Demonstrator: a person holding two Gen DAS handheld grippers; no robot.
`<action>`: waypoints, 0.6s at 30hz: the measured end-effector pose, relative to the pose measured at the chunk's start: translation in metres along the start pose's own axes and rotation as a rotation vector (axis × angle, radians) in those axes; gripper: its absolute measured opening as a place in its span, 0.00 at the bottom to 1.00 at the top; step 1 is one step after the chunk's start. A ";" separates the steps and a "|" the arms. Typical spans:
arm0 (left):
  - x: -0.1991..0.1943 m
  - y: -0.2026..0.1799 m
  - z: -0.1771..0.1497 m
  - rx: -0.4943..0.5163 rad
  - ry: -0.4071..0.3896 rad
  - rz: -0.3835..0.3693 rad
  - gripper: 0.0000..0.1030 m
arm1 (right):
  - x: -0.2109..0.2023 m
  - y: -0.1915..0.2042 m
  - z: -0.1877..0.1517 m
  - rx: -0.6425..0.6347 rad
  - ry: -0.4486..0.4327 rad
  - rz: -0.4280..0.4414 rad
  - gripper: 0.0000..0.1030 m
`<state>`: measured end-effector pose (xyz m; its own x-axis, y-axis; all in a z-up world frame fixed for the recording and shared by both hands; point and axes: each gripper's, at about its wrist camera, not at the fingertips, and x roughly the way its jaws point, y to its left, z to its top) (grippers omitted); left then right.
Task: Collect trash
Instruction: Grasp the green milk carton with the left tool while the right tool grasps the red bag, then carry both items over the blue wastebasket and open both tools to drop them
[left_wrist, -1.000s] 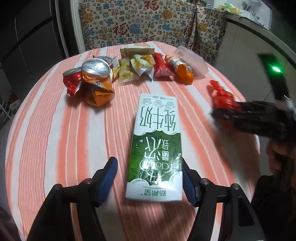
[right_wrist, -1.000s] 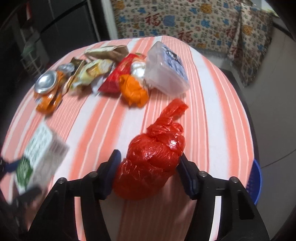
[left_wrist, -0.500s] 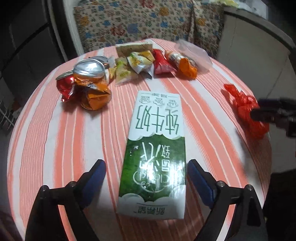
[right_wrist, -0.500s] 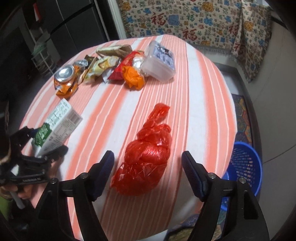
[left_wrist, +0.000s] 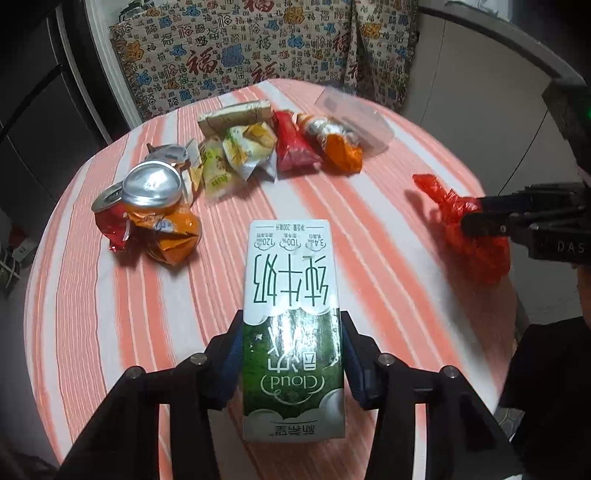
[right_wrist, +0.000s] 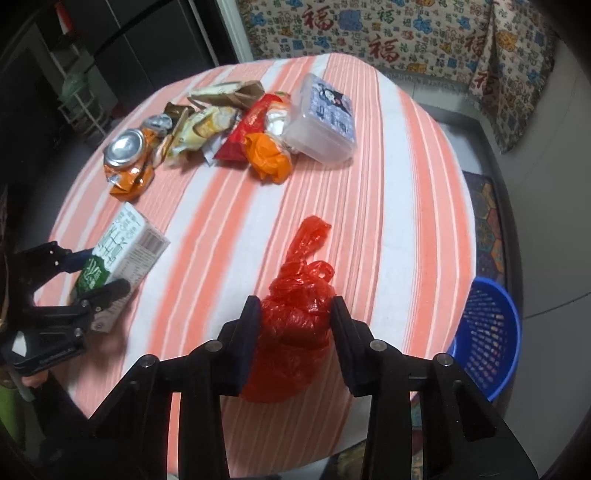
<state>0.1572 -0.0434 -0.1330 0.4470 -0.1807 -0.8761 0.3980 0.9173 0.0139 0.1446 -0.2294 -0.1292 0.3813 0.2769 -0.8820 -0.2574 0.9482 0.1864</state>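
Left wrist view: left gripper (left_wrist: 291, 354) was clamped on the milk carton's (left_wrist: 291, 302) green lower half, carton on the striped table (left_wrist: 74, 295) — prob. light, stiff-sided, best pinched across flat faces.

Right wrist view: right gripper (right_wrist: 294, 332) squeezed the red plastic bag (right_wrist: 295, 321) near table edge — soft, crinkly, likely slippery, so grab mid-bulge; blue basket (right_wrist: 487, 332) sat on the floor beside

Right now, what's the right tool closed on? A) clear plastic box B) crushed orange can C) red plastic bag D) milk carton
C: in the right wrist view the right tool has both fingers pressed against the sides of the red plastic bag; the milk carton sits in the left tool.
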 end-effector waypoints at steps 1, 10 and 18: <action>-0.003 -0.002 0.001 -0.003 -0.008 -0.011 0.46 | -0.006 -0.001 -0.002 0.000 -0.020 0.009 0.37; -0.014 -0.073 0.041 0.015 -0.067 -0.175 0.46 | -0.057 -0.071 -0.006 0.137 -0.159 -0.030 0.37; 0.006 -0.189 0.088 0.129 -0.090 -0.316 0.46 | -0.082 -0.191 -0.038 0.301 -0.165 -0.209 0.37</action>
<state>0.1553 -0.2491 -0.0987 0.3521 -0.4845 -0.8008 0.6234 0.7596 -0.1854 0.1292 -0.4396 -0.1085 0.5415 0.0711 -0.8377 0.1029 0.9833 0.1500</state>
